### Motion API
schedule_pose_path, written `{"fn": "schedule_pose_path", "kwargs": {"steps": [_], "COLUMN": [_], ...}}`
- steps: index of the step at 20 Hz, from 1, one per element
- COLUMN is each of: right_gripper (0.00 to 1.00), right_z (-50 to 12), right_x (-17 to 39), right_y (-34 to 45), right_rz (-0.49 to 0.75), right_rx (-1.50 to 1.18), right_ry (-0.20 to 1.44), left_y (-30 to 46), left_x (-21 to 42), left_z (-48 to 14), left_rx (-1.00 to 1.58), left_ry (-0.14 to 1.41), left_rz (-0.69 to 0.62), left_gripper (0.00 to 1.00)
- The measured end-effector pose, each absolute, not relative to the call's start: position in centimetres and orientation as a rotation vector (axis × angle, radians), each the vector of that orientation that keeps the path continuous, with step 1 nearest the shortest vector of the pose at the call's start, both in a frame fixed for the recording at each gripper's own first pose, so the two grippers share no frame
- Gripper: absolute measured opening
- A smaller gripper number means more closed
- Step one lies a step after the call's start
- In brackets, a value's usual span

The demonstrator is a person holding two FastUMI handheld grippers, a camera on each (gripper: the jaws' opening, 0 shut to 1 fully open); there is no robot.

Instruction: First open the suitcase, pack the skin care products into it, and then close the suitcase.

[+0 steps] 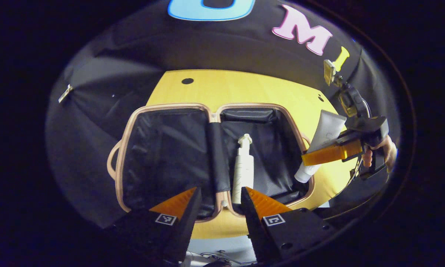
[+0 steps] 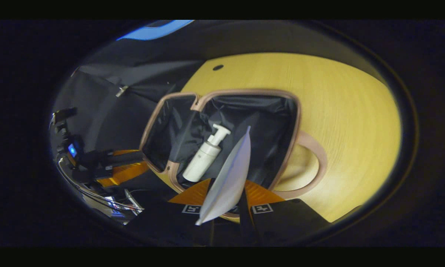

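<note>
The suitcase [image 1: 133, 122] lies open flat on the yellow table [image 1: 244, 89], its black lining up and its pink rim [image 2: 296, 122] around both halves. A white pump bottle [image 1: 243, 167] lies in the right half, also seen as the pump bottle [image 2: 206, 155] in the right gripper view. My left gripper [image 1: 218, 196] is open at the suitcase's near edge, holding nothing. My right gripper [image 1: 318, 154] is shut on a white squeeze tube [image 1: 328, 129], held above the suitcase's right rim. In the right gripper view the tube [image 2: 231, 178] stands between the fingers of my right gripper [image 2: 228, 205].
A suitcase handle [image 2: 311, 163] loops out over the table on the right side, another handle [image 1: 111, 167] on the left. A hand [image 1: 381, 152] holds the right gripper. A camera mount [image 1: 337, 78] stands at the table's far right. Cables [image 2: 107, 200] lie near the left gripper.
</note>
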State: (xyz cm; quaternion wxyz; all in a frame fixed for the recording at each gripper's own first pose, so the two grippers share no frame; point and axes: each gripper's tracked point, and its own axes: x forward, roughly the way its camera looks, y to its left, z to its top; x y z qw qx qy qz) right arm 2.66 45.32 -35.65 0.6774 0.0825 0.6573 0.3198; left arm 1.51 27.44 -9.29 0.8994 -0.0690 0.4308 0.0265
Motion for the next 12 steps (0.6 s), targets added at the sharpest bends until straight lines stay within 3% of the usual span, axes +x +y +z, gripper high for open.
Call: {"fn": "schedule_pose_path", "kwargs": {"steps": [1,2,5,6,7,8,10,11,12], "right_gripper": [0.33,0.23,0.24,0.41,0.41,0.25,0.29,0.39,0.41], "right_z": [-37.2,-38.5,-40.4,-40.9,-41.3,-41.7,-42.3,-42.3,-42.1], "right_x": [2.3,1.8,1.1,1.2,1.3,1.2,1.6,1.7,2.0], "right_y": [45.2,45.1,45.9,46.2,46.2,46.3,46.2,46.3,46.5], "right_rz": [0.702,0.685,0.614,0.594,0.584,0.555,0.478,0.448,0.433], "right_rx": [0.128,0.088,0.119,0.132,0.139,0.150,0.180,0.208,0.239], "right_ry": [1.527,1.574,1.689,1.702,1.720,1.748,1.783,1.794,1.795], "left_y": [29.2,31.5,36.7,37.9,39.3,40.7,42.4,43.4,43.8], "left_x": [0.5,-0.3,-2.2,-2.9,-3.3,-3.7,-3.8,-3.8,-3.3], "left_z": [-9.2,-9.0,-9.6,-10.3,-10.7,-10.9,-11.2,-11.4,-11.9], "left_rx": [-0.167,-0.186,-0.243,-0.258,-0.273,-0.291,-0.311,-0.314,-0.320], "left_ry": [0.886,0.883,0.884,0.889,0.892,0.897,0.900,0.902,0.906], "left_rz": [0.090,0.134,0.232,0.267,0.289,0.302,0.321,0.332,0.343], "left_gripper": [0.72,0.72,0.73,0.73,0.73,0.73,0.73,0.73,0.73]}}
